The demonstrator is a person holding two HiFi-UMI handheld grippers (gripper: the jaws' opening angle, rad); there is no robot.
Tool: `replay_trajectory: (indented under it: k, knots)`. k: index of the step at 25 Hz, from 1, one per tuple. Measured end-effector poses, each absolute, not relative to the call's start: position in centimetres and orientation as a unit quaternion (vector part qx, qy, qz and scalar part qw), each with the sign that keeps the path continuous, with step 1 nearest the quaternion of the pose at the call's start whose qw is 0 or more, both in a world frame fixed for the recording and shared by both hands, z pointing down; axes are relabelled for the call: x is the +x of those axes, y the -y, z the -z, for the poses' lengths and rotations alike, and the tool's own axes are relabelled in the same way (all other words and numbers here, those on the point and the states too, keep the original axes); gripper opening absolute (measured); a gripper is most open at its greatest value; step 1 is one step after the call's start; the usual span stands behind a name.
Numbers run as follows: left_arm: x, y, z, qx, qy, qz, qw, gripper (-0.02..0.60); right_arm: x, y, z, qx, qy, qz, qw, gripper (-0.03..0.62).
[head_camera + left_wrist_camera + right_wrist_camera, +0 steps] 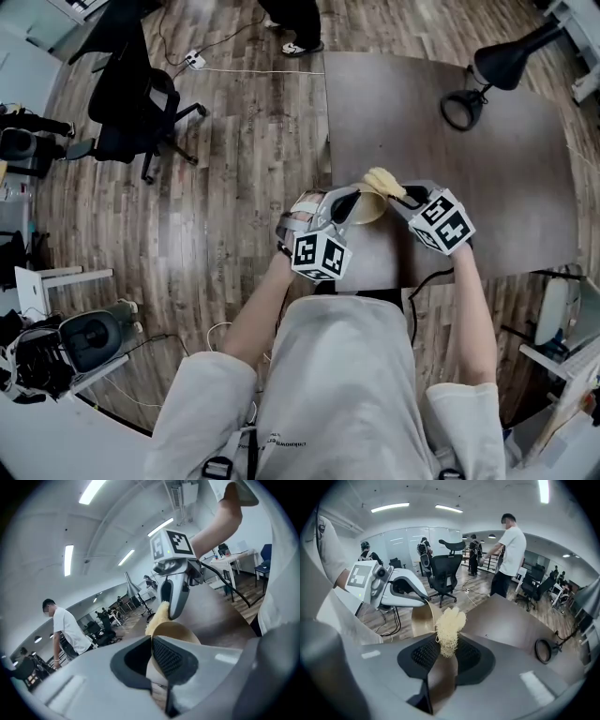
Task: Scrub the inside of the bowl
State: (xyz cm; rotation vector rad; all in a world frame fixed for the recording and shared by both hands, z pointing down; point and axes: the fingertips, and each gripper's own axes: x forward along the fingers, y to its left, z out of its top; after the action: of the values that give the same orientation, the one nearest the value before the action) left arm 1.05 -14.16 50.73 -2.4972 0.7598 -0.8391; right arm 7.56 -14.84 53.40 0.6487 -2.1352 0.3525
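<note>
Left hand-held gripper (pixel 152 644): is pinching the bowl's rim, with the wall caught between its jaws.
Bowl (pixel 366 208): tan; is hanging in the air over the near edge of the table (pixel 450 159), between the two grippers, and is tipping onto its side.
Right hand-held gripper (pixel 446 651): jaws are clamping the lower end of a pale yellow fibrous scrubber (pixel 450 625).
Scrubber vs bowl: the tuft is sitting just right of the rim, at the far side of the bowl. I cannot tell if they touch.
Table, far right: a black desk lamp (pixel 497 66) is standing there.
Floor, far left: a black office chair (pixel 131 103) is standing on the wood boards.
</note>
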Motion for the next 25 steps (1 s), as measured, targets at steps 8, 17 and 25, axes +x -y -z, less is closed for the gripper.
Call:
replay_trajectory:
  k: [8, 17, 25]
  knots:
    - [-3.7, 17.7, -48.4, -0.920, -0.359, 0.150, -0.051, 0.012, 7.3, 14.1, -54.0, 0.263, 0.855, -0.142, 0.424, 0.114]
    - [-5.9, 20.4, -48.2, -0.876, -0.432, 0.053, -0.209, 0.011, 5.1, 13.2, -54.6, 0.283, 0.847, -0.145, 0.426, 0.114]
    - [-7.0, 20.1, -48.7, -0.851, -0.427, -0.020, -0.305, 0.011, 2.4, 11.9, -54.7, 0.281, 0.865, -0.180, 0.374, 0.114]
